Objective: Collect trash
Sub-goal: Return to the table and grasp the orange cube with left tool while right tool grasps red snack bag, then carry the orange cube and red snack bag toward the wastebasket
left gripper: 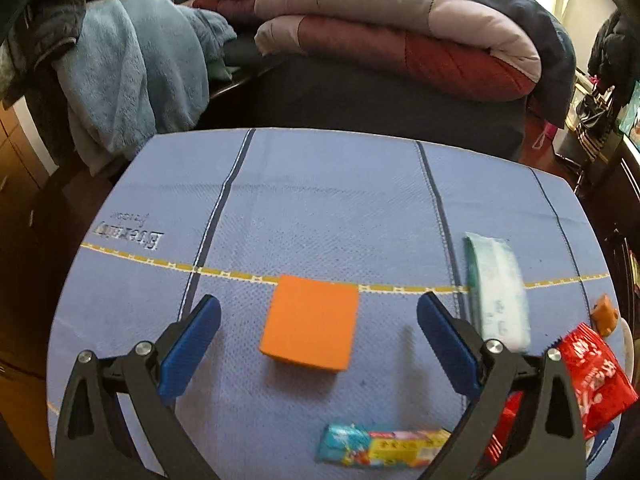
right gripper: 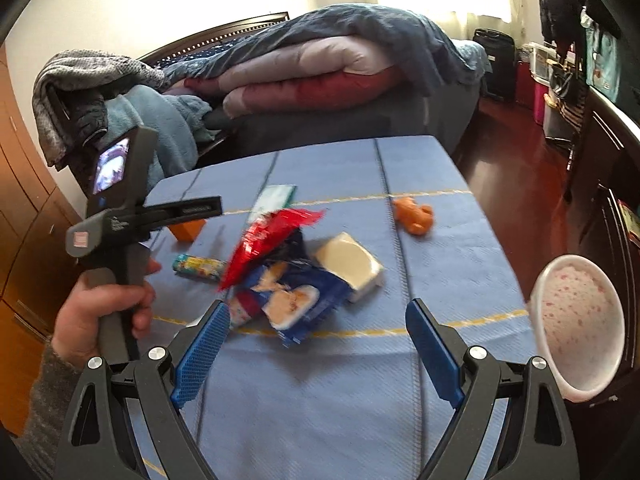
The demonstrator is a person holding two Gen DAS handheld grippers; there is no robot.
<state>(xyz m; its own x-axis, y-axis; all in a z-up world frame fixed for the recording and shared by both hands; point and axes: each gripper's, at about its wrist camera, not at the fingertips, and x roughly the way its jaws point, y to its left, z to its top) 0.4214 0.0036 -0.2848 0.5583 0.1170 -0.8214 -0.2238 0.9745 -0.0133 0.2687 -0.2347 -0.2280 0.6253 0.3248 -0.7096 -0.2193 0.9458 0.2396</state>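
Note:
On the blue cloth table point(left gripper: 320, 208) lie wrappers. My left gripper point(left gripper: 319, 318) is open and empty, above an orange block point(left gripper: 310, 328). A blue-yellow candy wrapper point(left gripper: 384, 446) lies near it, also in the right wrist view point(right gripper: 198, 267). A red wrapper point(left gripper: 592, 376) point(right gripper: 268, 240) and a blue snack packet point(right gripper: 296, 300) lie in a heap. A teal-white packet point(left gripper: 500, 288) point(right gripper: 274, 198) lies farther back. My right gripper point(right gripper: 318, 318) is open and empty, just short of the heap.
A white block point(right gripper: 352, 266) and an orange toy point(right gripper: 416, 216) point(left gripper: 604, 314) lie on the cloth. A white bowl with pink speckles point(right gripper: 580, 320) sits at the table's right edge. A bed with folded quilts point(left gripper: 400, 40) and hanging clothes point(left gripper: 120, 72) stands behind the table.

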